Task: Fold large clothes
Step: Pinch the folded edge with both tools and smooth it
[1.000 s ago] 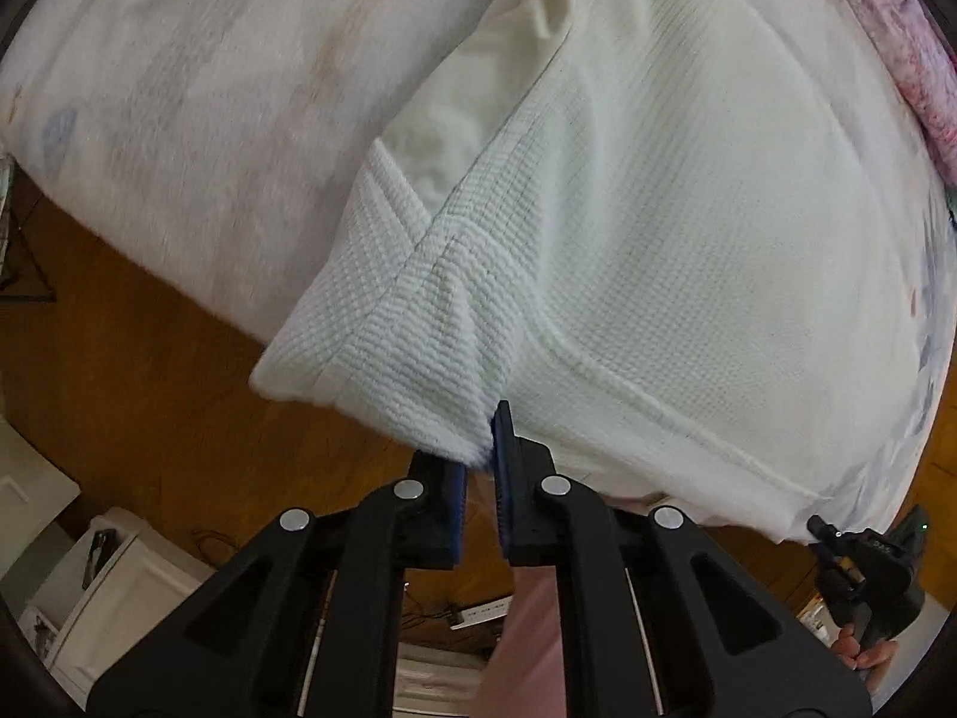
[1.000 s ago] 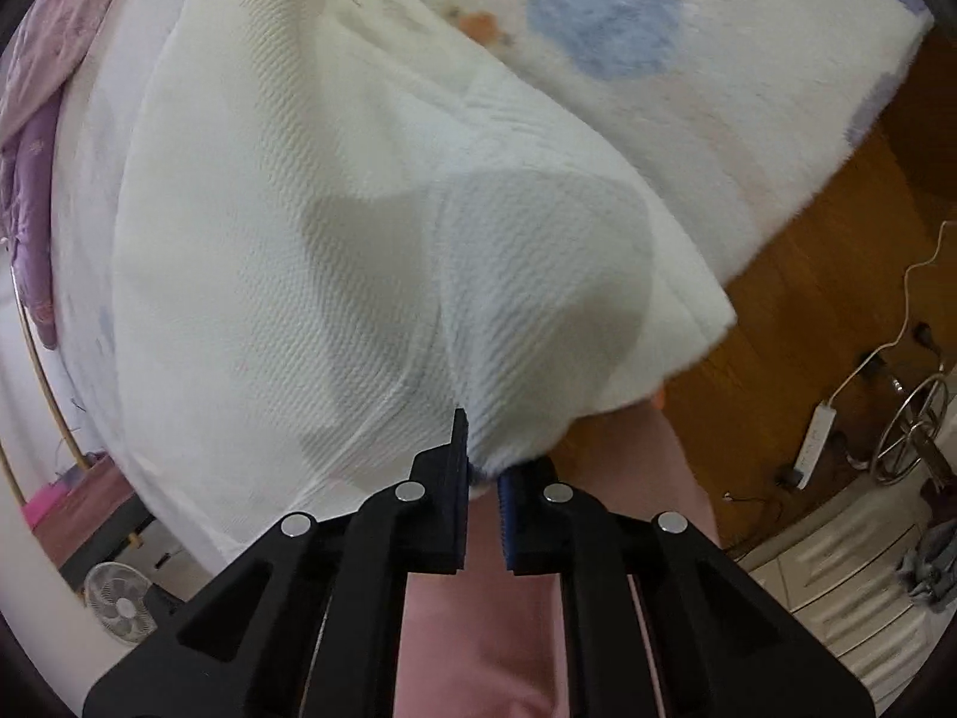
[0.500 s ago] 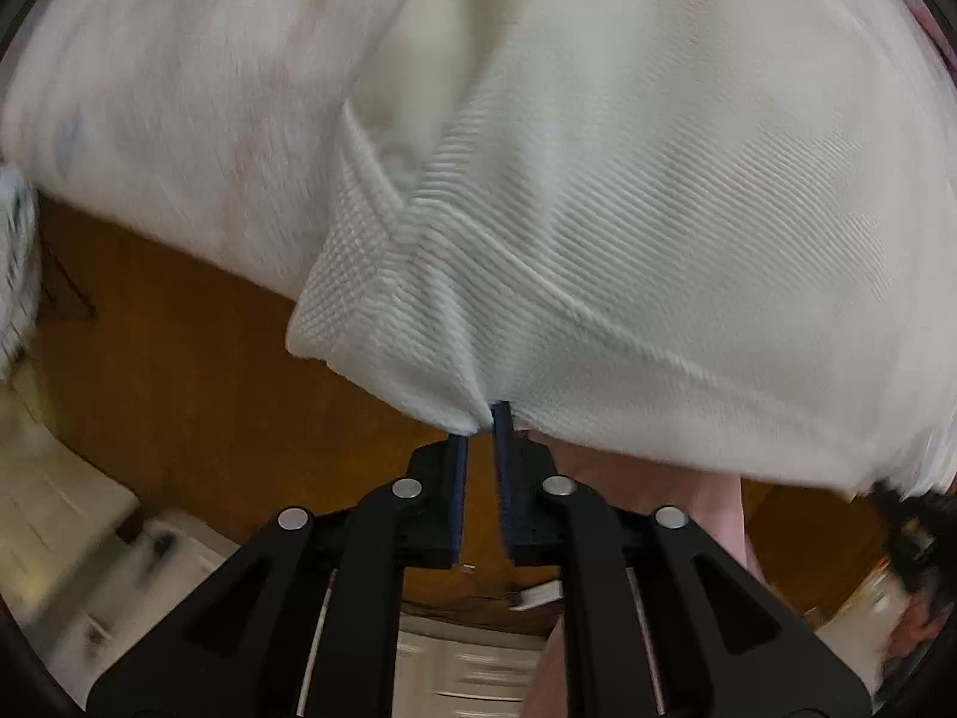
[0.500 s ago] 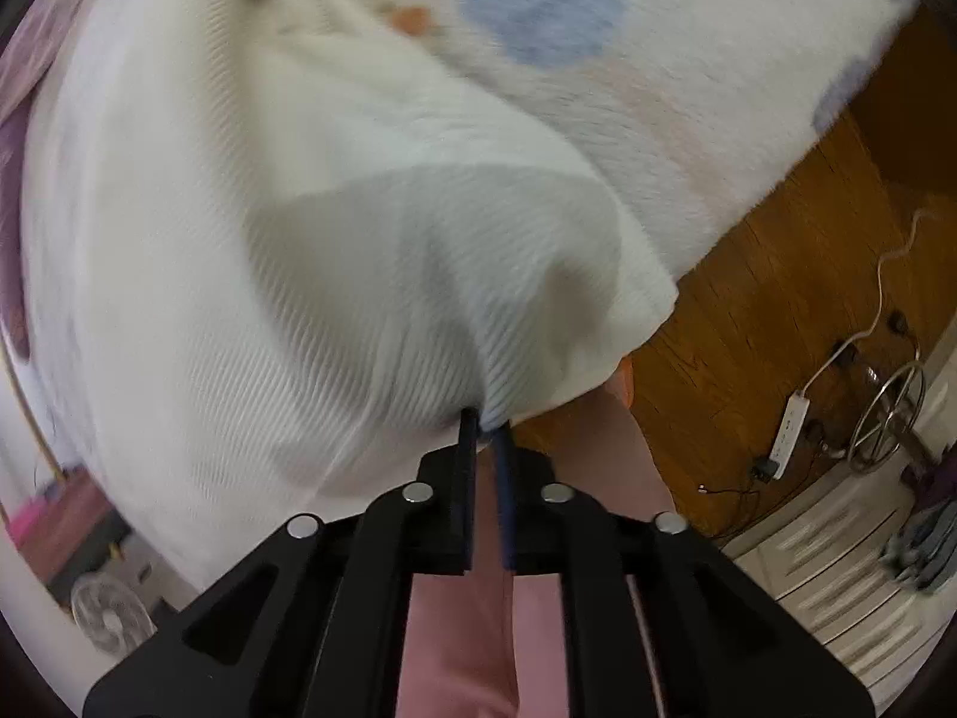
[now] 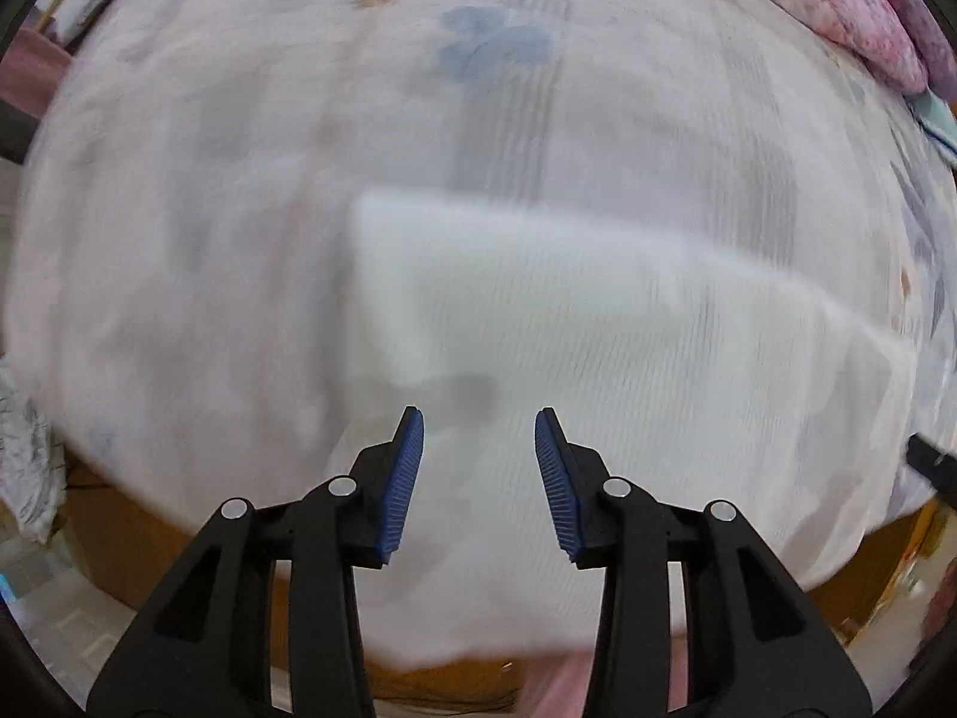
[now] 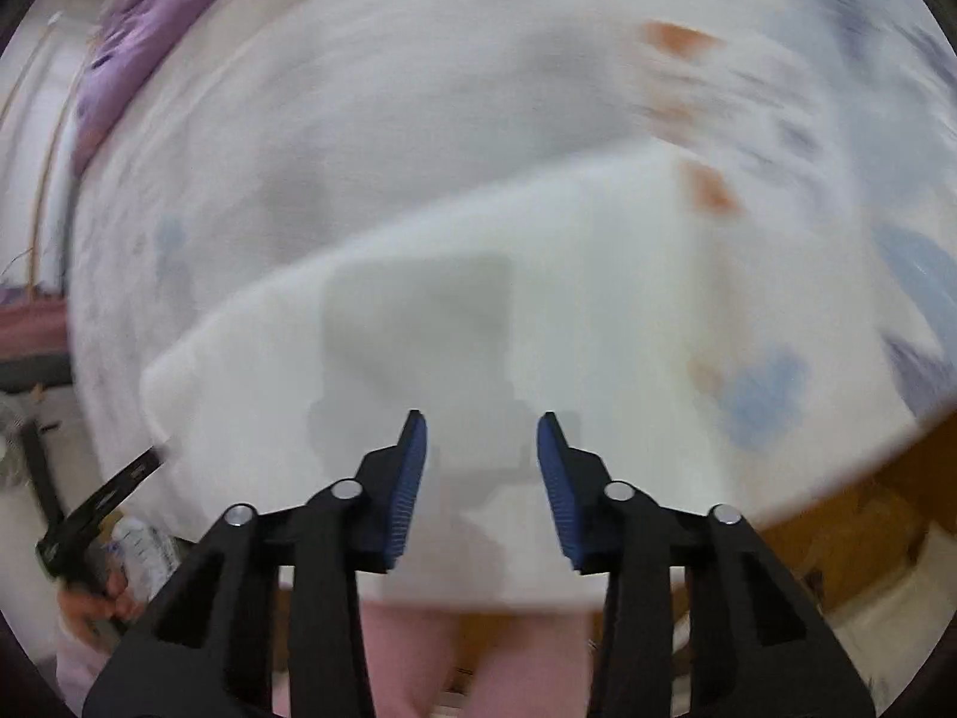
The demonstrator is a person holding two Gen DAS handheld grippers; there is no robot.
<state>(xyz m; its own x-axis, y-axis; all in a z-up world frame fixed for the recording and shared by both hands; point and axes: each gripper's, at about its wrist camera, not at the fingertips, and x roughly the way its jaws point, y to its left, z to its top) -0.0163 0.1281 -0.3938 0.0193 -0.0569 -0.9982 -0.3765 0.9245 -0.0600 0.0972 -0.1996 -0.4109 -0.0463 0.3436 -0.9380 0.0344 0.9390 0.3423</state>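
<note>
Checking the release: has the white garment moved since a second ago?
Yes. The white garment dropped from both closed jaws onto the bed; jaws now open.

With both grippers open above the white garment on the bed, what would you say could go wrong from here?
1. The white garment reaches the near edge of the bed, so it may slide toward the floor.
2. Both views are motion-blurred, so the left gripper and right gripper seem to be moving fast; a hasty regrasp could miss the edge.
3. A low pinch might catch the bed cover too.
</note>
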